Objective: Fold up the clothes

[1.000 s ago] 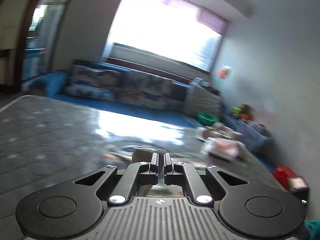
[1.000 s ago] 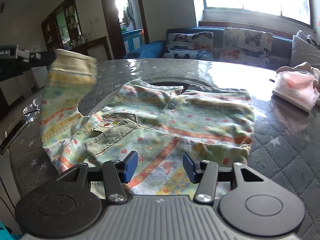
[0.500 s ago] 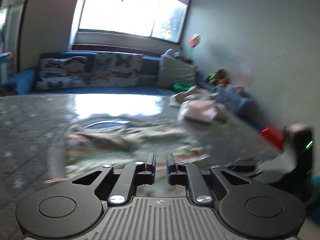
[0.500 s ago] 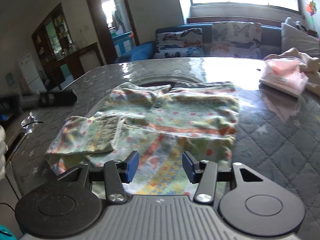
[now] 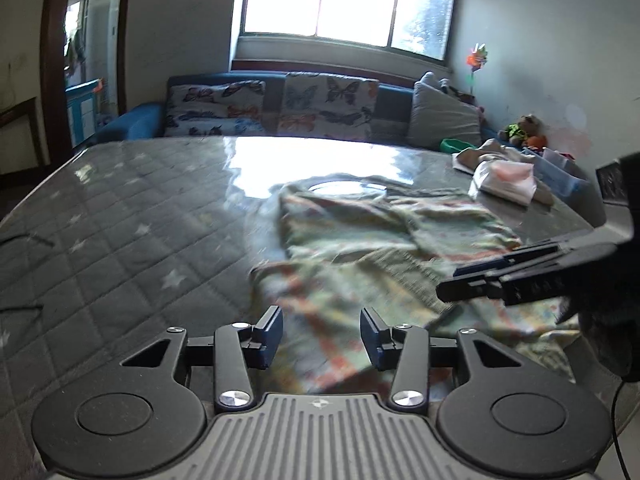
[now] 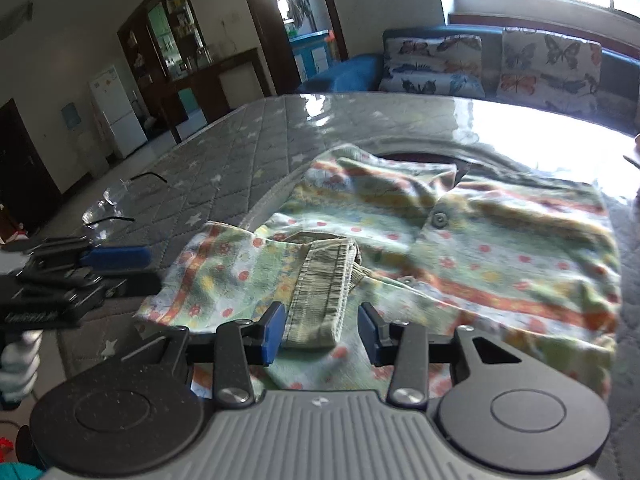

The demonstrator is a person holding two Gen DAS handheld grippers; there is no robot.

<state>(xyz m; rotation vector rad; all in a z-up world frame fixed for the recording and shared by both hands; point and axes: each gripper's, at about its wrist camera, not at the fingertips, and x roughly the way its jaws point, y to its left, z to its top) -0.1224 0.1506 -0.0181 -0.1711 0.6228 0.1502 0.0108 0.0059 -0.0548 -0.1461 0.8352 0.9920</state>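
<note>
Grey quilted tabletop [image 5: 120, 240], star-printed, under a glossy clear cover that throws back the window glare; behind it a blue sofa [image 5: 132, 128] with butterfly-print cushions [image 5: 328, 108].

Small shirt [image 6: 480, 248] spread flat on the tabletop: soft, thin cotton, pale green with orange and yellow bands and red dots, round grey button at the placket, collar toward the sofa. One sleeve folded inward across the body, its ribbed olive corduroy cuff [image 6: 328, 280] lying on the printed cloth, wrinkled. In the left wrist view the same shirt [image 5: 380, 248] blurred, rumpled. Farther off near the right edge, a folded pink and white garment [image 5: 508, 180], well apart from the shirt.

Right gripper [image 6: 322, 330] angled down over the near hem, blue rubber pads on black metal links, jaws closing; the corduroy cuff seen between the pads from this angle, pads not pressing on it, whether they touch the cloth not clear. Left gripper [image 5: 320, 338] likewise pitched down over the shirt's near edge, jaws opening, striped cloth below the gap, nothing pinched. Each gripper seen side-on from the other's camera, low over the tabletop beside the shirt.
</note>
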